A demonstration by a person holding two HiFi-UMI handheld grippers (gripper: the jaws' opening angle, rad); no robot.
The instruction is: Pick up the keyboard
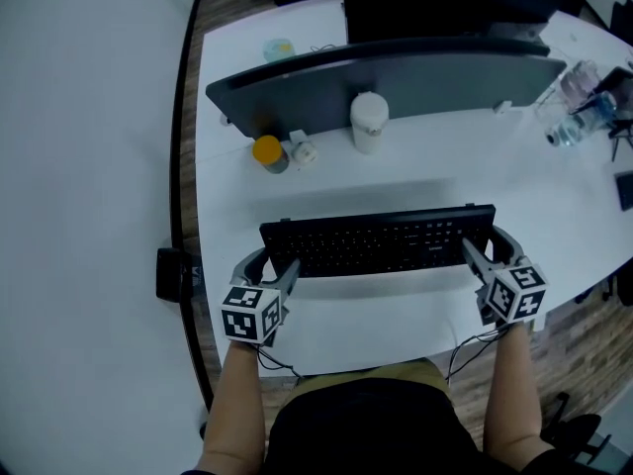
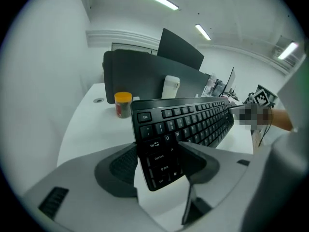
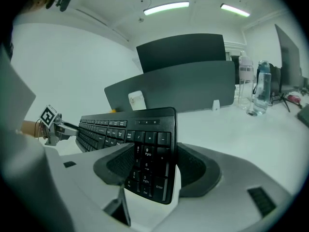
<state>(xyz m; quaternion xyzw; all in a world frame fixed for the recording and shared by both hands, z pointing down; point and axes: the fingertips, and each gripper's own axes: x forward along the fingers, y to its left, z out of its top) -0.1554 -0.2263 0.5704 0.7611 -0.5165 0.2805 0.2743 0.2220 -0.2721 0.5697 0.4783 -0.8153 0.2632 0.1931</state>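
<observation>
Keyboard, black and full-sized, is being gripped at both short ends by the two hand-held tongs and is lying crosswise in front of the person, over the near part of the white desk. The left tongs are clenching its left end: in the left gripper view the pads are pressing on either side of the block of keys by Tab and Caps Lock. The right tongs are clenching its right end: in the right gripper view the number pad is sitting between the two dark pads. In both gripper views the keyboard is slanting, and it is appearing raised off the desk surface rather than lying flat.

Each pair of tongs is carrying a marker cube near the wrist.

Beyond the keyboard, well apart from it, a white cylindrical container is standing upright against a grey divider panel. An orange-lidded jar is standing to its left, just beside a small white object. Clear plastic bottles are grouping at the far right of the desk.
</observation>
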